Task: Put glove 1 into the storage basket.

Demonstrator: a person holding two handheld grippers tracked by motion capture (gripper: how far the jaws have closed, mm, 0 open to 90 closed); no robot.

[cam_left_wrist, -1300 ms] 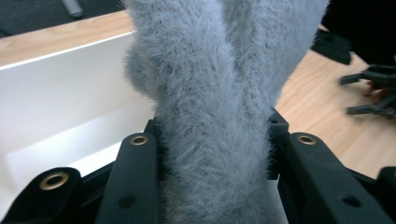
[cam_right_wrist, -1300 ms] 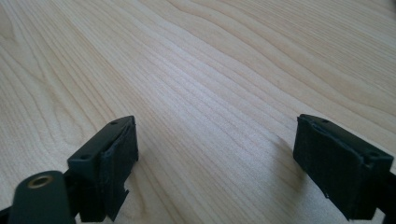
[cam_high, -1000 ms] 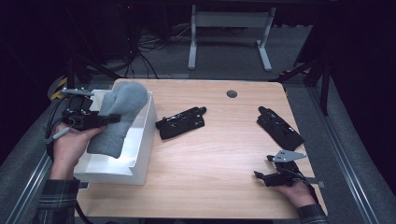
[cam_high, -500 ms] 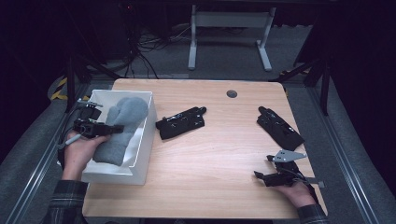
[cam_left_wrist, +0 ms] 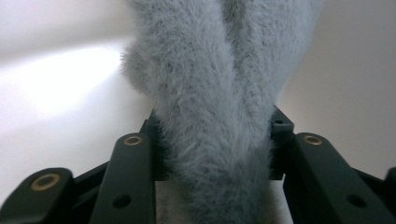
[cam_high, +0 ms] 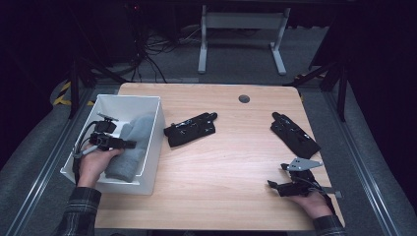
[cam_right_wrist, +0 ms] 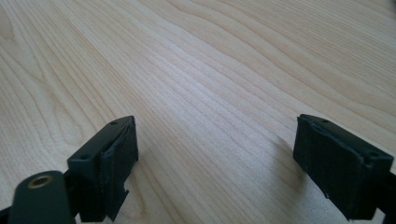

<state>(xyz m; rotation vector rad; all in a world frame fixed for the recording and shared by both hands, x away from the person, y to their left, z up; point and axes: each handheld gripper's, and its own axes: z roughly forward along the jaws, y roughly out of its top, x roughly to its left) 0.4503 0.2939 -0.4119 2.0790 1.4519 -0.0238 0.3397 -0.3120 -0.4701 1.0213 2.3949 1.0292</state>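
A grey fuzzy cloth (cam_high: pixel 132 147) lies inside the white bin (cam_high: pixel 147 172) at the table's left side. My left gripper (cam_high: pixel 129 144) is down in the bin, shut on that cloth. In the left gripper view the fuzzy cloth (cam_left_wrist: pixel 219 112) is pinched between the two black jaws, with white bin wall (cam_left_wrist: pixel 56 79) behind it. My right gripper (cam_high: pixel 271 185) rests low over the wood at the table's front right, open, with bare wooden tabletop (cam_right_wrist: pixel 210 93) between its jaws.
Two black holders lie on the table: one (cam_high: pixel 191 129) just right of the bin, one (cam_high: pixel 294 134) at the right, beyond my right gripper. A round grommet hole (cam_high: pixel 244 98) sits near the far edge. Table legs and cables stand on the floor behind.
My left gripper has lowered the grey cloth from above the bin rim down into the bin. The right gripper has stayed put.
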